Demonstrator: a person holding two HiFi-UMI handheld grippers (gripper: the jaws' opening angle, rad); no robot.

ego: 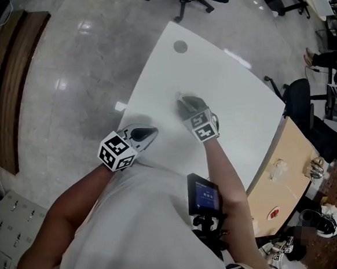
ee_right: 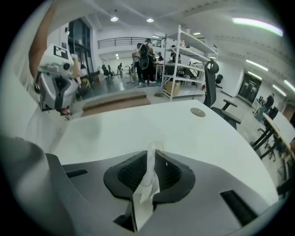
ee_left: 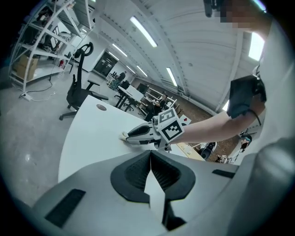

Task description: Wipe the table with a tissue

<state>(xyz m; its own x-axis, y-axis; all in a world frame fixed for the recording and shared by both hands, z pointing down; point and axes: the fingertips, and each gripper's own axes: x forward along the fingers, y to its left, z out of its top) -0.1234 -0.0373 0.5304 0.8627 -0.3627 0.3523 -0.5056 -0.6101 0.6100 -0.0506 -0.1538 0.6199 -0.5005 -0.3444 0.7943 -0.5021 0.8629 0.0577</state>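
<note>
The tissue [ee_right: 147,182] is a thin white strip pinched upright between the jaws of the right gripper [ee_right: 155,153]. The jaws stand narrow and clamp it. Its upper end pokes just past the jaw tips and its lower end hangs down into the gap behind them. From the head view almost nothing of the tissue shows, only a pale scrap under the gripper's nose where it meets the white table [ego: 235,101], near the middle of the top. Whether the paper lies flat on the surface there cannot be made out.

The left gripper [ee_left: 150,156] hovers at the table's near edge, well apart from the right one. Its jaws meet at the tips with nothing between them, and only white tabletop shows through the slit below.

A round grey cap [ego: 180,46] sits in the table near its far corner. The near edge of the table is hidden by the person's shirt and arms. A small screen [ego: 204,196] is mounted at the person's chest. To the right a wooden desk [ego: 282,169] is cut off by the frame, and the small things on it are too blurred to name.
</note>
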